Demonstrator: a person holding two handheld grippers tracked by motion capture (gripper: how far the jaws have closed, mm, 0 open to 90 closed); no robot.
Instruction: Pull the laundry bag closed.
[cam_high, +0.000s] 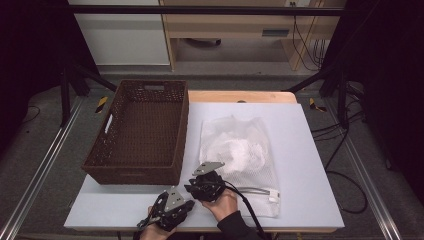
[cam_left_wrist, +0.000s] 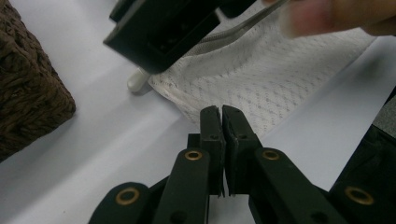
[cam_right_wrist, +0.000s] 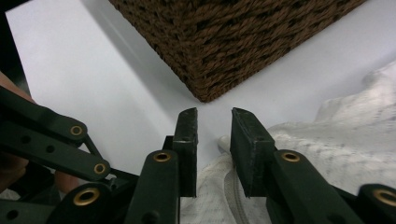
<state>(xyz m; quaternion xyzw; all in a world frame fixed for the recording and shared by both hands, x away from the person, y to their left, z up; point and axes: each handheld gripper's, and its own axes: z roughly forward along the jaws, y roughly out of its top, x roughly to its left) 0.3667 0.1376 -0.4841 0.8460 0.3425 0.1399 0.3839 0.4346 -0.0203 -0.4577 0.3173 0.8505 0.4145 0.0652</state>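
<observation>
White mesh laundry bag (cam_high: 239, 160), filled, flat on surface (cam_high: 310, 165), outside dark woven basket (cam_high: 140, 135). Left hand-held gripper (cam_left_wrist: 221, 122) clenched, empty; right hand-held gripper (cam_right_wrist: 212, 128) released, straddling bag's near-left corner. Transfer outstanding.

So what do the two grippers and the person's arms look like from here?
Both are black two-jaw tools with brass-coloured rivets on the linkages. The left gripper and right gripper each carry a grey three-cornered plate. A black cable trails from the right one, over a dark sleeve.
</observation>
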